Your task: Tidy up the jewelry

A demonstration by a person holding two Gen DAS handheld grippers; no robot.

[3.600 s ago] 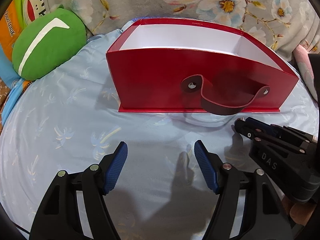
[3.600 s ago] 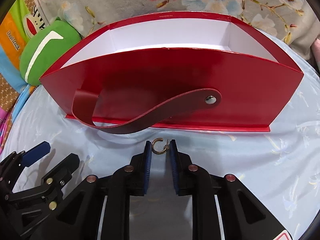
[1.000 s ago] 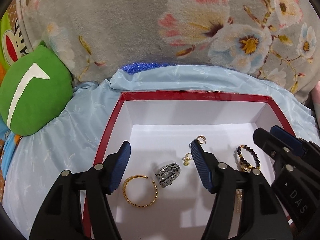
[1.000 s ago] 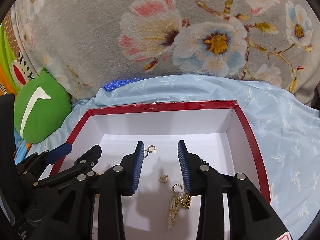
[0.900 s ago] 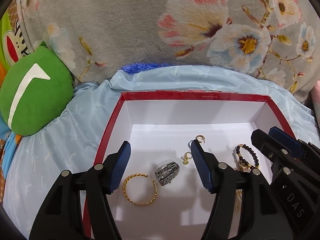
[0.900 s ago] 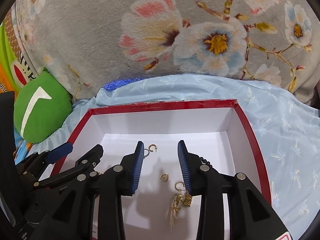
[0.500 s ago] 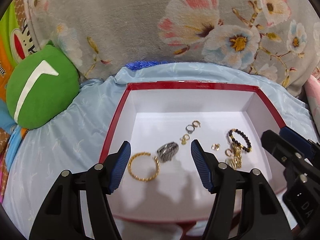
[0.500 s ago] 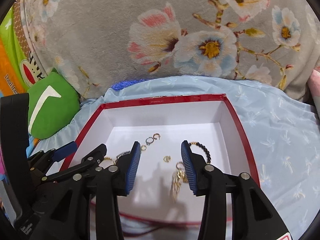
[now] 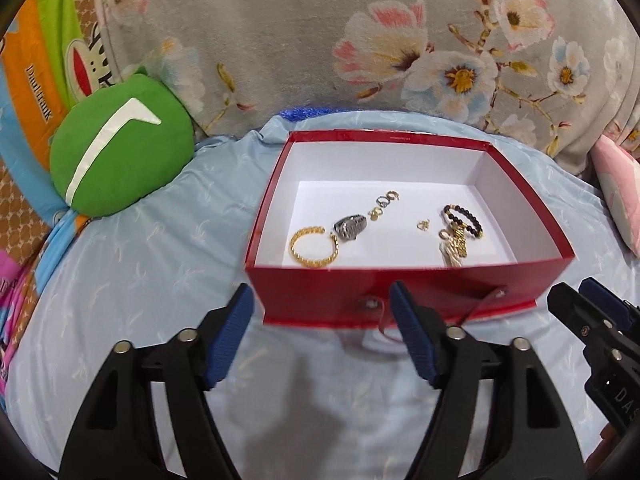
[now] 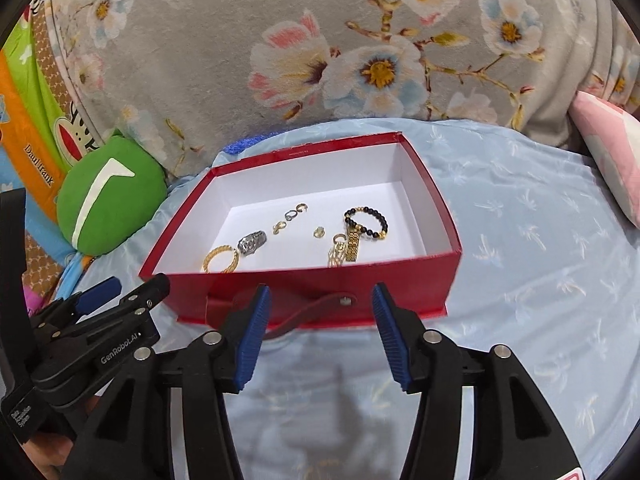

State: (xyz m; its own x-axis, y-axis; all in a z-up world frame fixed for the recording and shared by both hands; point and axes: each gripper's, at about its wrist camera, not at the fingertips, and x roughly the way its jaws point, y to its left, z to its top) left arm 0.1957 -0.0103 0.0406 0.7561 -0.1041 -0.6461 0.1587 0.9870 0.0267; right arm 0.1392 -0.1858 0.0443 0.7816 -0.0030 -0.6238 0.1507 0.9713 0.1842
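A red box (image 9: 404, 292) (image 10: 304, 280) with a white inside sits on the light blue bedspread. In it lie a gold bangle (image 9: 315, 247) (image 10: 221, 258), a silver ring (image 9: 351, 227) (image 10: 252, 241), several small gold earrings (image 9: 384, 202) (image 10: 294, 211), a black bead bracelet (image 9: 463, 220) (image 10: 366, 222) and a gold chain (image 9: 454, 247) (image 10: 344, 250). My left gripper (image 9: 322, 334) and right gripper (image 10: 318, 330) hover in front of the box's near wall. Both sets of jaws are opening, with nothing between them.
A green round cushion (image 9: 120, 160) (image 10: 110, 196) lies left of the box. A grey floral blanket (image 9: 360, 40) rises behind it, and a pink pillow (image 10: 608, 152) sits at the far right. Open bedspread (image 10: 540, 260) stretches right of the box.
Both grippers have pulled back from over the box's inside to in front of its near wall. Their jaws stand wider apart than before. The jewelry lies still in the box.
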